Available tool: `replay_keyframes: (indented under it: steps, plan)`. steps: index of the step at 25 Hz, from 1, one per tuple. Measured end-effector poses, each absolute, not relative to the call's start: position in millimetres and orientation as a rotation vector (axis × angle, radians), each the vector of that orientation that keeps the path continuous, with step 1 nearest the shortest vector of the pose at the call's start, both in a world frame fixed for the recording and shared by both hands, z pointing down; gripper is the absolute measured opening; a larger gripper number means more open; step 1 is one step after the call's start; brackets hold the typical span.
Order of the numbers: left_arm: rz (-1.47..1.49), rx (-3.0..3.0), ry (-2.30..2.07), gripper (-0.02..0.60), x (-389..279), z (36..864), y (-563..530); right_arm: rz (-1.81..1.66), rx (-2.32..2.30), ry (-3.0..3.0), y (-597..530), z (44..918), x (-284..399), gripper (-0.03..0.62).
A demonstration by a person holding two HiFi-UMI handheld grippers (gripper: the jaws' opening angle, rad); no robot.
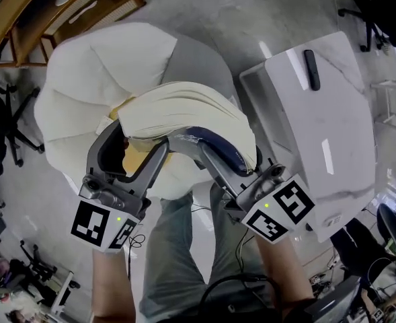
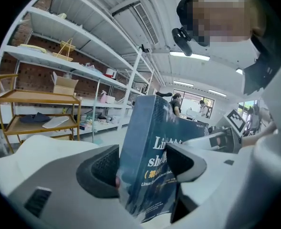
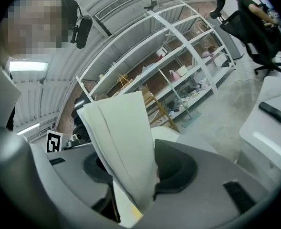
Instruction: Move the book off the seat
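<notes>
At nine o'clock of the thick dark-blue softcover book (image 1: 184,113), the left gripper (image 1: 140,145) is clamped on it, jaws wide, with the printed cover pressed between the pads. The book hangs over the puffy white beanbag seat (image 1: 83,79), apparently clear of the cushion. At three o'clock the right gripper (image 1: 216,155), about half closed, pinches only a sheaf of cream pages. Those pages fan and bow. They could slip or tear under the book's weight and drop it back onto the seat.

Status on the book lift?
Left claw shut on book cover, right claw on its pages. Book up over beanbag seat, pages fanned. Nothing seen in the way; white table alongside.
</notes>
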State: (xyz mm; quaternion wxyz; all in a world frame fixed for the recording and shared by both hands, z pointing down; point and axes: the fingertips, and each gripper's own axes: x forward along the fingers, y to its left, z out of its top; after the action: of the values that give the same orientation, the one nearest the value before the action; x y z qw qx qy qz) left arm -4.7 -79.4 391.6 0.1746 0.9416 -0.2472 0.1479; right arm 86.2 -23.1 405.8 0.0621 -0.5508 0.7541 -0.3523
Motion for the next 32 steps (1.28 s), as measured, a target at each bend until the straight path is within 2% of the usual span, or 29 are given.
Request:
replay_keyframes:
  steps: [24,32]
  plan:
    - [0.569,2.744,-0.03,0.308,301,422,52,-1.016,-2.07,1.72,143,433,359,0.201]
    - [0.631,2.731,0.197,0.305,371,442,94,-1.028,-2.164,1.53,193,452,414,0.201]
